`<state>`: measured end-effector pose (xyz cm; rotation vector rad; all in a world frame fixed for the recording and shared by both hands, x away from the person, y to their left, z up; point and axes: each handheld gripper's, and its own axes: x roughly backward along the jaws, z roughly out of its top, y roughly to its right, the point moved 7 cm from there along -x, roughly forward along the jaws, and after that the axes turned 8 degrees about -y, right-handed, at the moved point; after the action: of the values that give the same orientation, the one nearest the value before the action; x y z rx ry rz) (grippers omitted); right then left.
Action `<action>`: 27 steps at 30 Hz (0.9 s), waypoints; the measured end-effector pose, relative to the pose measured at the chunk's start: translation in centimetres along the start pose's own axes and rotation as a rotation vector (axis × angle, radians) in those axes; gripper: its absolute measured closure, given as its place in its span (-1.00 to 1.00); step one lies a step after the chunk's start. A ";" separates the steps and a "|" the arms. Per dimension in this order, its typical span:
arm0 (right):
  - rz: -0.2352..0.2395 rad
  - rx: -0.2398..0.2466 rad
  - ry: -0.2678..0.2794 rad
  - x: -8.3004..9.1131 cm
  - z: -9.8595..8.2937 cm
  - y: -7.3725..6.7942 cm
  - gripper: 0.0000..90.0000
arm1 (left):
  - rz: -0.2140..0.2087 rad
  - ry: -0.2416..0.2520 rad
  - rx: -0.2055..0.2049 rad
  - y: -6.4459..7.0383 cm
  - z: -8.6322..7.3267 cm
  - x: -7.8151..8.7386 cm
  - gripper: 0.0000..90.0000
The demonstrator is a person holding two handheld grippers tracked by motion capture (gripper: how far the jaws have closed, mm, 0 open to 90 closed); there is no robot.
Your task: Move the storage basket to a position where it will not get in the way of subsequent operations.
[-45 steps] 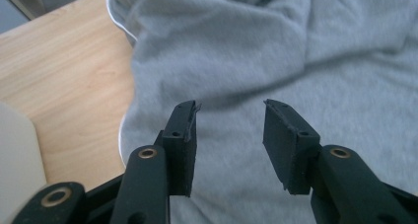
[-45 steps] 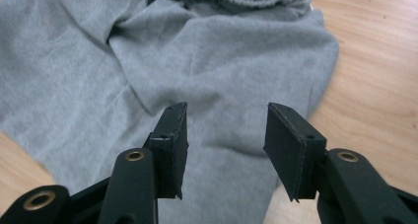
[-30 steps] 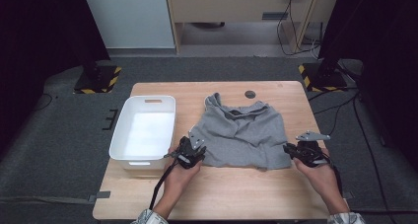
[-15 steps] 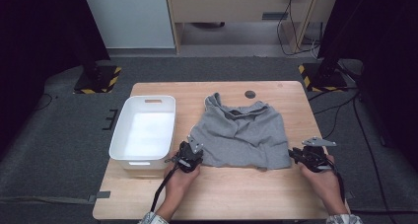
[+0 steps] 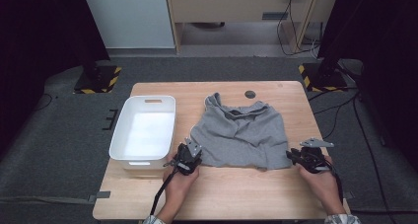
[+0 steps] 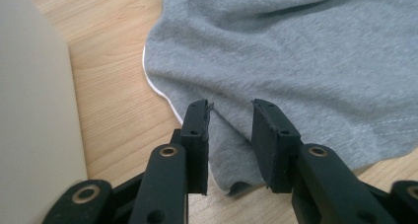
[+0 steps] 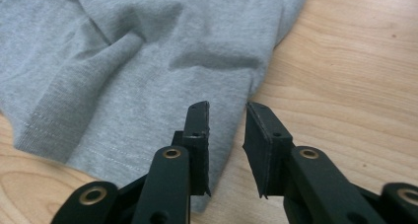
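Observation:
A grey garment (image 5: 241, 135) lies spread and rumpled on the wooden table (image 5: 236, 194), its hem toward the person. My left gripper (image 5: 191, 152) is at the hem's near left corner. In the left gripper view the left gripper (image 6: 230, 108) is open, and the cloth (image 6: 296, 51) corner lies between its jaws. My right gripper (image 5: 295, 158) is at the near right corner. In the right gripper view the right gripper (image 7: 226, 110) is open, with the cloth (image 7: 123, 71) side edge running between its jaws.
A white plastic tub (image 5: 143, 130) stands empty just left of the garment, and its wall (image 6: 34, 110) is close beside the left gripper. A small black disc (image 5: 250, 93) lies near the table's far edge. Bare wood (image 7: 345, 61) stretches right of the garment.
Both grippers have drawn back slightly toward the person along the garment's near corners; the right one moved more. The garment lies much as it did.

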<state>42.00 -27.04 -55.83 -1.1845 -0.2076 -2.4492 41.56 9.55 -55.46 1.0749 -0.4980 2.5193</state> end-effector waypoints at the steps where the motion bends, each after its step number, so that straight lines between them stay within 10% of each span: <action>1: 0.002 0.001 0.000 -0.1 0.0 -0.1 0.55 | -0.006 0.000 0.005 0.1 0.0 0.0 0.50; 15: 0.064 0.003 -0.037 -1.2 -0.4 -1.3 0.20 | 0.005 -0.033 0.018 0.0 -0.6 -0.7 0.14; 27: 0.092 0.015 -0.083 -1.4 -0.8 -1.4 0.93 | -0.026 -0.066 0.027 0.3 -1.3 -1.3 0.10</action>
<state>41.61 -25.55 -57.33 -1.2623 -0.1908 -2.3180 41.40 9.62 -57.34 1.1707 -0.4661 2.4819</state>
